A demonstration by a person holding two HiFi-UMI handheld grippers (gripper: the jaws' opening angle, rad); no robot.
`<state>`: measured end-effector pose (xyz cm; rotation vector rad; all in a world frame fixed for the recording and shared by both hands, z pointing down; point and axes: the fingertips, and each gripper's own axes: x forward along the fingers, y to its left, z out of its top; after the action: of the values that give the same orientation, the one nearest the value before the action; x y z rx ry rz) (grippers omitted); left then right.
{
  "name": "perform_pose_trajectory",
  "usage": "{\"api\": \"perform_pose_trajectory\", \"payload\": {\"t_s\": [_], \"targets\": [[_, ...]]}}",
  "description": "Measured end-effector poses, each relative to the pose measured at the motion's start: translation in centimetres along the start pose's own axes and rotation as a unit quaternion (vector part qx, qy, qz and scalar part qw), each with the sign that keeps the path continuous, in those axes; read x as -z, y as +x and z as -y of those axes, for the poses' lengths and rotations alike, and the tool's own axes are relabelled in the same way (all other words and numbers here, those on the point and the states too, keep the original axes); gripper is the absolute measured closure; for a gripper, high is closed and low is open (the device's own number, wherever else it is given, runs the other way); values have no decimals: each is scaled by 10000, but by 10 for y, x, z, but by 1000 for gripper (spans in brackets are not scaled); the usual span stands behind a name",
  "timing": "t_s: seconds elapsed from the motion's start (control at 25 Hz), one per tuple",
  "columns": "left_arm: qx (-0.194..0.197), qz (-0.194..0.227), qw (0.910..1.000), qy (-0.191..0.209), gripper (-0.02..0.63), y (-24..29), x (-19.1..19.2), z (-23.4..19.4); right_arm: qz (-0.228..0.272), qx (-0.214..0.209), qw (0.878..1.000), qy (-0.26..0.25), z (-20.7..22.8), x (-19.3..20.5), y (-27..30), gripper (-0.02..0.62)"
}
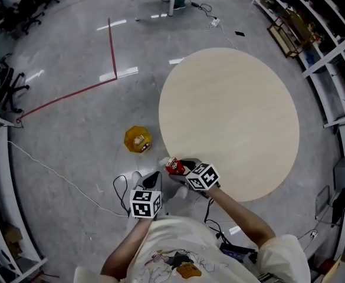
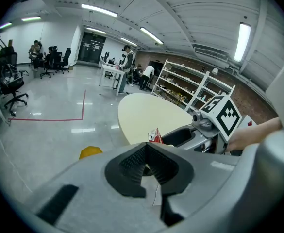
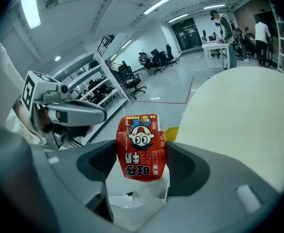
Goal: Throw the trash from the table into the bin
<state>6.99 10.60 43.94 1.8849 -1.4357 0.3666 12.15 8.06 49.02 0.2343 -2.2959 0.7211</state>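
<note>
Yellow bin (image 1: pixel 138 139) stands on the floor (image 1: pixel 72 128) (just beside the round surface (image 1: pixel 231 111)). Right tongs (image 3: pixel 141 168) clamp the red carton (image 3: pixel 141 144); left tongs (image 2: pixel 146 165) are together.

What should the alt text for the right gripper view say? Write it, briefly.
The right gripper grips a red carton with a cartoon face. A pale round table lies to the right, a yellow bin peeks out behind the carton, and the left gripper is at left.

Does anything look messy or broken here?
Nothing stands out. The red cartoon-face carton is pinched in the right tool, nothing is spilled on the round beige table, and the yellow bin stands upright.
</note>
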Motion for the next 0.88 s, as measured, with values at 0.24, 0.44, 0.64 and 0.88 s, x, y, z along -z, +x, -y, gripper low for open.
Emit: {"api": "perform_pose_trajectory", "payload": {"t_s": [0.24,0.44,0.64,0.88], "targets": [[-104,-109,9988,-460,600,-9,3,-59,-128,152,9996,179,0,-28,50,270],[-177,-231,9961,-838,600,-5,12,-107,-183,220,9991,298,0,-52,94,270],[-209,-329,9924,-1168,600,4,19,-147,-339,224,9985,362,1,-73,134,270],[-234,-419,9868,-1545,600,30,30,-190,-573,433,9957,583,23,-76,188,270]]}}
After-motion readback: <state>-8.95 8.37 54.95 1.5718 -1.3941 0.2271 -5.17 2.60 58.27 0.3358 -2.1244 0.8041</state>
